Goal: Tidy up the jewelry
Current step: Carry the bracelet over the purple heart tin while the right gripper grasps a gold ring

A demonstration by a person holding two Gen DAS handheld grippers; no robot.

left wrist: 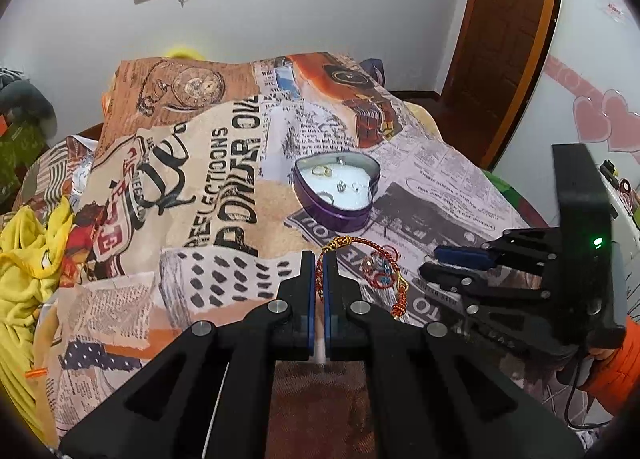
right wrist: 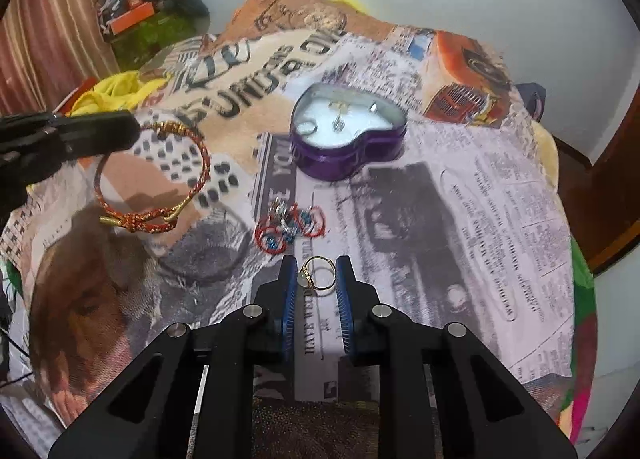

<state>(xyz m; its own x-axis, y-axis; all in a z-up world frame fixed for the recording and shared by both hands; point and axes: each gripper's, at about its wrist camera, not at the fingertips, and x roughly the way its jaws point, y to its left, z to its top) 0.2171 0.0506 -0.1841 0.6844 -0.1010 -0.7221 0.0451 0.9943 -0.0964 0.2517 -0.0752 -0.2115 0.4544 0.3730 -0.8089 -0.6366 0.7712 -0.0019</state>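
My left gripper [left wrist: 320, 271] clenched on red-gold bracelet [right wrist: 160, 175], lifted off bed | right gripper [right wrist: 316, 275] jaws straddling gold ring [right wrist: 318, 273], contact unclear | heart tin [right wrist: 344, 139] beyond on blanket [right wrist: 460, 219].

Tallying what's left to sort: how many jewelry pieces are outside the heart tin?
3: braided bracelet held by the left gripper, red-and-blue beaded piece lying on the cloth, gold ring between the fingers of the right gripper. Others may be hidden.

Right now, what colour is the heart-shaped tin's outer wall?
Purple, on the heart-shaped tin, with a white lining inside; the right wrist view shows it best.
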